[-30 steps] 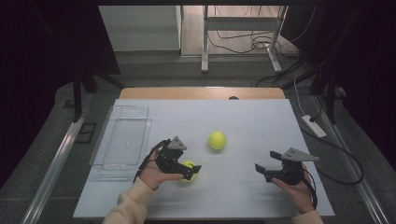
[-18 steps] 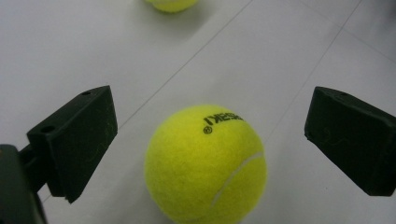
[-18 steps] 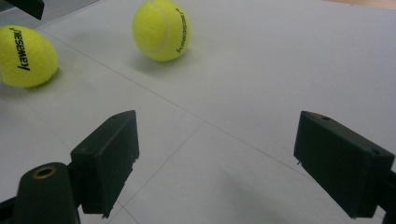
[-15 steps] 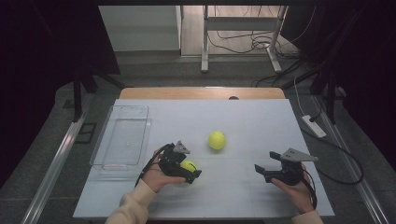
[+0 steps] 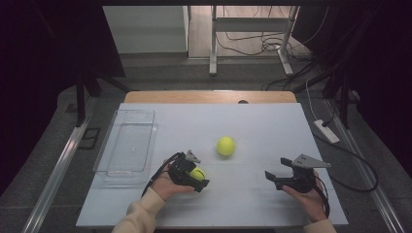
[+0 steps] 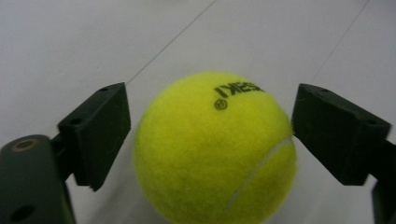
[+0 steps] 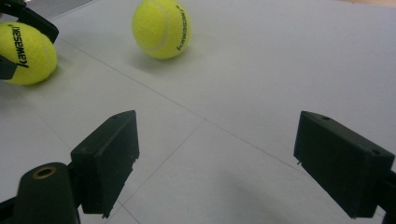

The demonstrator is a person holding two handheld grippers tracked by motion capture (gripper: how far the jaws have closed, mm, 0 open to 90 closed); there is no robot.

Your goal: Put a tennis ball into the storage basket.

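The near tennis ball (image 6: 215, 149) sits on the table (image 5: 252, 121), squarely between the closing jaws of the left gripper (image 5: 194, 178): one pad touches, the other stands just beside it. The right gripper (image 5: 273, 178) hangs spread, well apart from that ball.

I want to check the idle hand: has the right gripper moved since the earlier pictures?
No. In the high view the right gripper keeps the same spot, right of the loose tennis ball, near the table's front right corner, jaws open.
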